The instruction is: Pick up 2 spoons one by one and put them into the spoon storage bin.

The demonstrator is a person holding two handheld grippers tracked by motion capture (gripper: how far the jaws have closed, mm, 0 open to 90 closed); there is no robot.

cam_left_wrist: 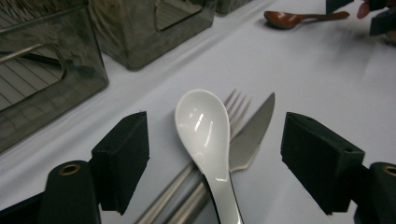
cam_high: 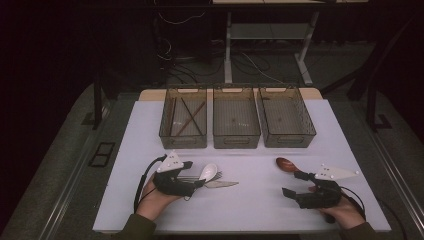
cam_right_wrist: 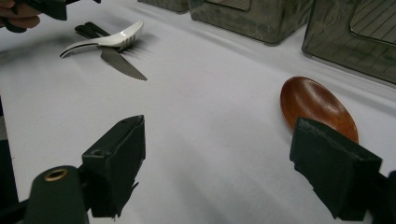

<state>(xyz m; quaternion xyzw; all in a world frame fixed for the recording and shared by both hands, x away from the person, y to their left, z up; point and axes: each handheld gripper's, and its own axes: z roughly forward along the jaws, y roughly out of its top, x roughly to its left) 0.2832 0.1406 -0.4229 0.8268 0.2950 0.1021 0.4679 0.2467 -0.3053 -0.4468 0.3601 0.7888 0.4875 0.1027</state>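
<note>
A white ceramic spoon [cam_high: 208, 172] [cam_left_wrist: 205, 130] lies over a steel fork [cam_left_wrist: 237, 103] and a serrated knife [cam_high: 222, 184] [cam_left_wrist: 252, 130] on the white table. My left gripper [cam_high: 196, 175] [cam_left_wrist: 215, 163] stands open, its jaws on either side of the white spoon's handle without touching it. A brown wooden spoon [cam_high: 286, 164] [cam_right_wrist: 317, 108] lies at the right. My right gripper [cam_high: 293, 184] [cam_right_wrist: 233, 168] is open too, with one jaw just in front of the brown spoon's bowl. The cutlery pile shows far off in the right gripper view, the white spoon [cam_right_wrist: 114, 39] on top.
Three dark mesh bins stand in a row at the table's far side: the left bin [cam_high: 170, 131] holds long brown sticks, the middle bin [cam_high: 236, 136] and the right bin [cam_high: 286, 136] hold little I can make out. Table edges [cam_high: 240, 231] run close to both hands.
</note>
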